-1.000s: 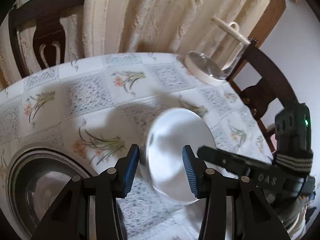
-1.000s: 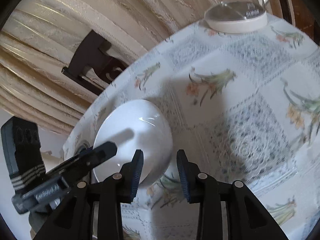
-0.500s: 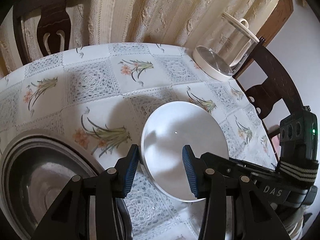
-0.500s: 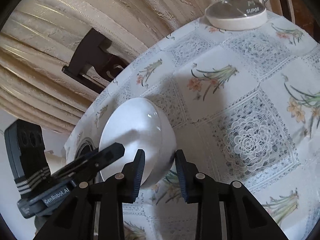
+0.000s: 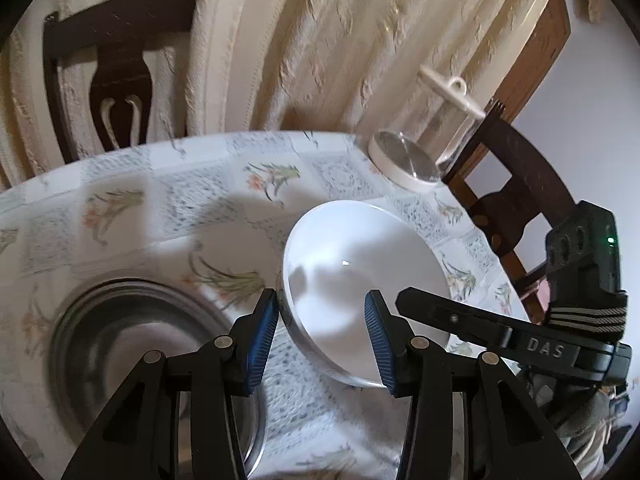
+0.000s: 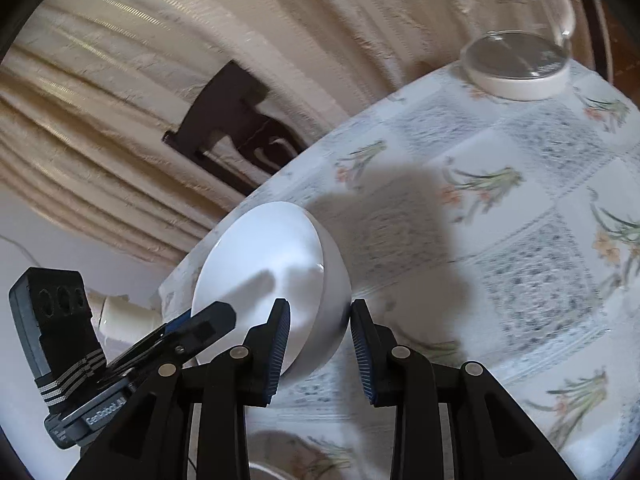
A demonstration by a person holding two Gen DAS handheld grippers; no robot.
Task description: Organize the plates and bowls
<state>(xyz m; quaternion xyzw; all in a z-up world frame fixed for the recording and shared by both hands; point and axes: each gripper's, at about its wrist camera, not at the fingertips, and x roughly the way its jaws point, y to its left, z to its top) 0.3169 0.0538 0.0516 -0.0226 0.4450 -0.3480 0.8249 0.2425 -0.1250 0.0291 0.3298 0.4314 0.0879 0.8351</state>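
1. A round dining table [image 5: 132,216] under a floral lace-patterned cloth stands before cream curtains [image 5: 304,40], with dark wooden chairs [image 5: 116,64] drawn up around it.

2. A white bowl [image 5: 360,280] is held tilted above the cloth, gripped on opposite sides of its rim by two handheld grippers.

3. The left gripper [image 5: 322,334] straddles the bowl's near rim, one blue pad outside the wall and the other over the inside; whether both pads bear on the wall cannot be told from this view.

4. The right gripper [image 6: 320,346] pinches the opposite rim, one pad inside the bowl and the other against its outer wall.

5. A large steel bowl [image 5: 132,344] sits on the table just beside and below the white one, to the left in the left wrist view; it appears empty, though motion blur softens it.

6. A clear glass lid on a white base [image 6: 518,66] rests near the far edge of the table, well apart from the bowls.

7. Progress, as judged from this moment: the white bowl is lifted but not yet put down anywhere, and nothing is seen stacked. Nesting it in the steel bowl looks the likely next placement. No plates are in view, so how much of the sorting remains cannot be judged.
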